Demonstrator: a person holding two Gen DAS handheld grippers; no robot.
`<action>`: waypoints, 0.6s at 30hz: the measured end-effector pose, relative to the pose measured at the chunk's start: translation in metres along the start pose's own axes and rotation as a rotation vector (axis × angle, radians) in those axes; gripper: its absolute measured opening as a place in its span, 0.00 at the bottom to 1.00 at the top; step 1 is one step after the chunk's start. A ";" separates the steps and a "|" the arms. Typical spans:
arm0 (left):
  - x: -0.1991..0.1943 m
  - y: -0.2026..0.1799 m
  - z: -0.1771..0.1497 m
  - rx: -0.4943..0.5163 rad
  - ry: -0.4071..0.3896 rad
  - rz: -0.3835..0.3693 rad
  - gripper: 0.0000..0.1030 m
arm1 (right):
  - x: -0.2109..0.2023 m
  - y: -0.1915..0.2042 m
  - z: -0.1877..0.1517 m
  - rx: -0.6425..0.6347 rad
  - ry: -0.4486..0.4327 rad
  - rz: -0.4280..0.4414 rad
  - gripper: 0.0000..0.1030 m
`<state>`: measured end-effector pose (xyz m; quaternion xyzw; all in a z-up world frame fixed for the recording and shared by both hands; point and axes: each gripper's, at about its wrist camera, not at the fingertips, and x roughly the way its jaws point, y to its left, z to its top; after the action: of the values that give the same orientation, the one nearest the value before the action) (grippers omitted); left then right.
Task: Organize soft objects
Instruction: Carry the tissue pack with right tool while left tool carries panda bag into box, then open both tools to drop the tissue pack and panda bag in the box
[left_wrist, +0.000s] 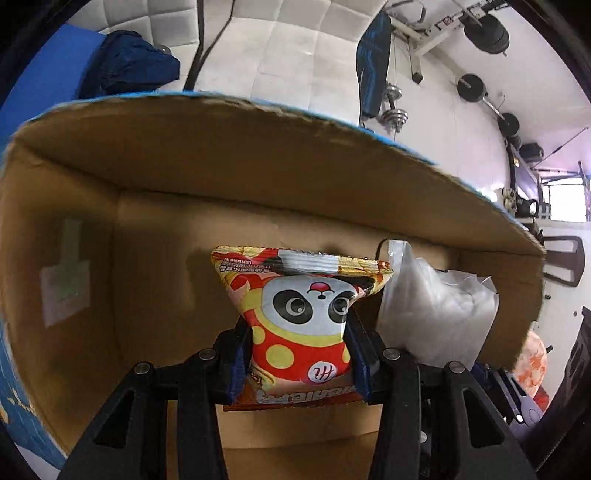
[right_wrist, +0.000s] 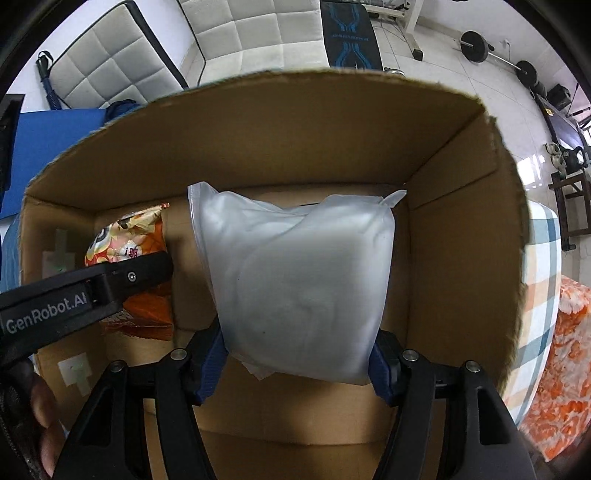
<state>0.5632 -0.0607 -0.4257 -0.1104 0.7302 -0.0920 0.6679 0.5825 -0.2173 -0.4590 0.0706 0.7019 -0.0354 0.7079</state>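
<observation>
My left gripper (left_wrist: 299, 354) is shut on a panda snack bag (left_wrist: 301, 314), red and yellow, held inside an open cardboard box (left_wrist: 258, 147). My right gripper (right_wrist: 297, 358) is shut on a translucent white soft bag (right_wrist: 299, 280), also held inside the box (right_wrist: 461, 221), just right of the snack bag. The white bag shows in the left wrist view (left_wrist: 436, 317) at the right. The snack bag (right_wrist: 129, 243) and the left gripper's arm (right_wrist: 85, 291) show at the left of the right wrist view.
The box's walls surround both grippers on three sides. A blue mat (left_wrist: 48, 85) and dark blue cloth (left_wrist: 133, 62) lie beyond the box, with white cushions (right_wrist: 229, 33) behind. Weights (right_wrist: 474, 44) lie on the floor to the right. An orange patterned cloth (right_wrist: 569, 362) lies right of the box.
</observation>
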 end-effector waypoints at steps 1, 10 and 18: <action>0.002 -0.001 0.001 0.007 0.004 0.002 0.41 | 0.002 -0.001 0.001 0.003 -0.001 -0.002 0.68; 0.013 -0.017 0.002 0.108 0.030 0.076 0.51 | 0.011 -0.008 0.006 0.011 -0.006 0.013 0.75; -0.013 -0.018 -0.008 0.100 -0.030 0.120 0.73 | 0.005 -0.006 0.009 0.007 0.017 0.006 0.78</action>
<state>0.5568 -0.0738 -0.4072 -0.0343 0.7199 -0.0865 0.6878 0.5900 -0.2244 -0.4642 0.0755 0.7075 -0.0352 0.7018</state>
